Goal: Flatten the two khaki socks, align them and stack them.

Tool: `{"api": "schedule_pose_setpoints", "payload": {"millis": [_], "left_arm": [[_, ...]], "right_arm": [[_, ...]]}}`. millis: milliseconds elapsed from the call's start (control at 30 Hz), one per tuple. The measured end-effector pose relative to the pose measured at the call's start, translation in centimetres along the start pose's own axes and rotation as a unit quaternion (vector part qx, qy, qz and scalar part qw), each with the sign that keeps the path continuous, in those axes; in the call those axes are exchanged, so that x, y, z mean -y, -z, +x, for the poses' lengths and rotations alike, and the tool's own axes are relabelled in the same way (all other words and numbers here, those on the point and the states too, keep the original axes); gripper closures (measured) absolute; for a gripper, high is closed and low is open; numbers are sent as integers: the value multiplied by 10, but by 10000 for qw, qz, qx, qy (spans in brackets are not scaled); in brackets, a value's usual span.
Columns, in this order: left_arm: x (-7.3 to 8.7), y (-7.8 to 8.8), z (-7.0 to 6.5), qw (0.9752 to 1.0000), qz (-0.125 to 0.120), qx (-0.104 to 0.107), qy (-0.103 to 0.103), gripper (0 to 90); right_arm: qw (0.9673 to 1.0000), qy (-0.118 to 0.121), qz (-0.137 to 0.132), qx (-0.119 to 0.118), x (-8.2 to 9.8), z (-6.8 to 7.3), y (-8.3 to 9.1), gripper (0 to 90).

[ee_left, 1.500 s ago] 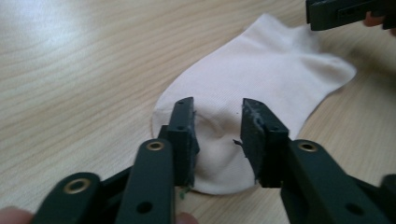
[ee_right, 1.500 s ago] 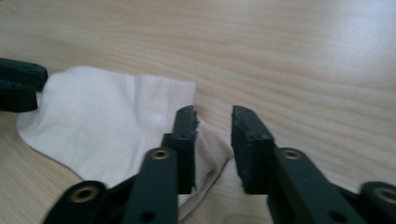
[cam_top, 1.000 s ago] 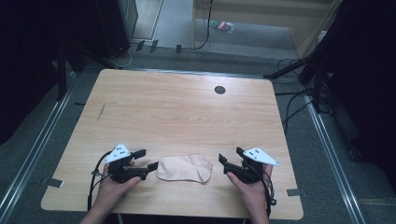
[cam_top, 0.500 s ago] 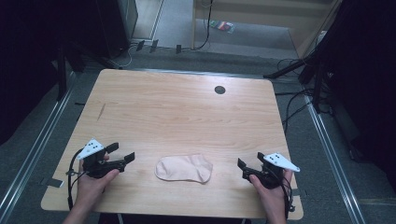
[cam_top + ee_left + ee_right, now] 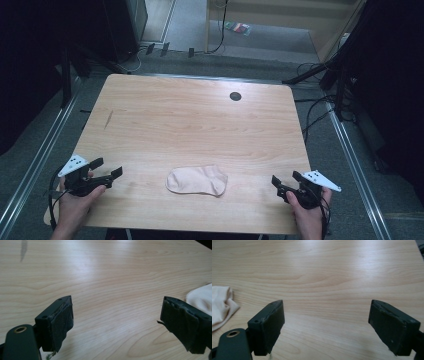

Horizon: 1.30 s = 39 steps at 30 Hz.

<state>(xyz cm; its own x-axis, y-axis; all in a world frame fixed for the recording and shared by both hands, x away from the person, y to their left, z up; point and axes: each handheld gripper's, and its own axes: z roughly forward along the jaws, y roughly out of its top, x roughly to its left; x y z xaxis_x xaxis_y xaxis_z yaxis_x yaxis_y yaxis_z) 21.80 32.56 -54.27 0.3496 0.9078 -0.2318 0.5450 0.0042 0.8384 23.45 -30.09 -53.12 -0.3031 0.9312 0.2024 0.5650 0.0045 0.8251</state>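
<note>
A beige, sock-like cloth [image 5: 196,180] lies flat near the front middle of the wooden table [image 5: 200,125]. My left gripper [image 5: 107,167] is at the front left, well apart from the cloth, and points toward it. Its jaws have just been opening and stand wide with nothing between them [image 5: 117,315]. The cloth's edge [image 5: 200,298] shows beyond its right jaw. My right gripper [image 5: 286,178] is at the front right, also away from the cloth. Its jaws have just been opening and hold nothing [image 5: 327,315]. The cloth [image 5: 220,305] lies off to its left.
A round black grommet hole [image 5: 235,96] sits near the table's far edge. A short dark mark [image 5: 108,119] is on the left part of the top. Cables and dark stands [image 5: 320,80] surround the table on the floor.
Both grippers have drawn away from the cloth's two ends, left one going left and right one going right. Their jaws stand wider. The cloth stays flat on the table.
</note>
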Motion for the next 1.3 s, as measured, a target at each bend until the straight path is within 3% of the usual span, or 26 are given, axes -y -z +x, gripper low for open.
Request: {"api": "schedule_pose_setpoints", "payload": {"millis": [500, 667, 767, 867, 1133, 1300], "left_arm": [[11, 23, 31, 9989, 0, -452, 82, 110], [13, 23, 36, 9991, 4, -411, 127, 111], [15, 24, 37, 9989, -100, -408, 215, 111], [15, 24, 38, 9990, -118, -358, 231, 111], [15, 20, 35, 9992, 30, -373, 144, 99], [15, 20, 38, 9990, 65, -350, 267, 99]], "right_arm": [[9994, -58, 155, 314, 17, -31, 13, 133], [9993, -115, 113, 337, 22, -37, 16, 135], [9994, -191, -123, 243, 22, -38, 18, 139], [9993, -176, -179, 268, 23, -37, 18, 139], [9991, -275, -147, 298, 23, -39, 19, 141], [9989, -289, -116, 337, 23, -39, 18, 142]]}}
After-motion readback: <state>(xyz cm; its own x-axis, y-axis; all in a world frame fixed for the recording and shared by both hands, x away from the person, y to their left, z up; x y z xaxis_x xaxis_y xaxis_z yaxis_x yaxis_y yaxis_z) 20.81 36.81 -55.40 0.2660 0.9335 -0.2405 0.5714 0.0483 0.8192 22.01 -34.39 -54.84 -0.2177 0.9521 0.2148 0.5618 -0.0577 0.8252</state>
